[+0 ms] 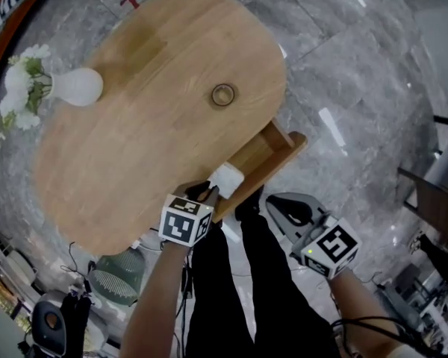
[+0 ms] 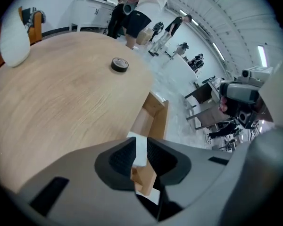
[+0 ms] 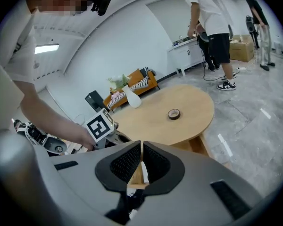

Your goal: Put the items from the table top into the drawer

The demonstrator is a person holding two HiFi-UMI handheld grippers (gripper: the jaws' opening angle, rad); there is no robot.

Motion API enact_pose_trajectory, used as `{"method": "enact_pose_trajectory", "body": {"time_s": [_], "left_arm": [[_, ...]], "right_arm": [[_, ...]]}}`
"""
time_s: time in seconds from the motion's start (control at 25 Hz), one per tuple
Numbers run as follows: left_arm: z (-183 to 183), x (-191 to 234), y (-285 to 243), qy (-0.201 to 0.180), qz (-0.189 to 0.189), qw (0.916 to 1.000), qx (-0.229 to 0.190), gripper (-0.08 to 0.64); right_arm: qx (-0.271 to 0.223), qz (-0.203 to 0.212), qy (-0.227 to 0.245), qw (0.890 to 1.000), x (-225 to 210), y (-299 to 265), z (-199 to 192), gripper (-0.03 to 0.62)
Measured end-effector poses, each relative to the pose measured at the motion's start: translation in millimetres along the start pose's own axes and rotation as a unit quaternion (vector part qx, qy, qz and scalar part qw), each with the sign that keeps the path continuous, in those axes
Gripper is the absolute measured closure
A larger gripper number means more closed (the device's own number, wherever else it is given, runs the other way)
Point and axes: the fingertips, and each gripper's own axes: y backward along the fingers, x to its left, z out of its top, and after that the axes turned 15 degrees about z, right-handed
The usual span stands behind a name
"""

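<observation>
An oval wooden table (image 1: 134,148) has its drawer (image 1: 272,155) pulled open at the near right edge. My left gripper (image 1: 213,190) is shut on a small white block (image 1: 226,177) and holds it at the table's edge, right beside the open drawer. In the left gripper view the white block (image 2: 140,147) fills the gap between the pads, with the drawer (image 2: 156,112) just beyond. A brown tape roll (image 1: 222,94) lies on the table top. My right gripper (image 1: 281,204) hangs to the right of the drawer over the floor, jaws together with nothing between them (image 3: 141,166).
A white vase (image 1: 78,86) with white flowers stands at the table's far left edge. A green fan-like object (image 1: 117,274) sits on the floor near my legs. People stand beyond the table by a white counter (image 2: 92,8). An orange sofa (image 3: 132,86) lines the wall.
</observation>
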Motion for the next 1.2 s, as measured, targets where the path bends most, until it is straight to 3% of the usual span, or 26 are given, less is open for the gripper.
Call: {"method": "enact_pose_trajectory", "body": {"time_s": [0.36,0.6,1.2], "left_arm": [[18,7,23,0.06,0.008,0.9972,-0.045,0.557],[20,8,43,0.099,-0.002,0.9924,-0.073,0.558],[25,23,73,0.153,-0.002,0.9815,-0.116,0.558]], "right_arm": [[0.014,0.002,0.015,1.0,-15,-12,19,0.555],[0.022,0.006,0.029,0.999,-23,-21,32,0.555],[0.049,0.021,0.068,0.996,-35,-53,55,0.554]]}}
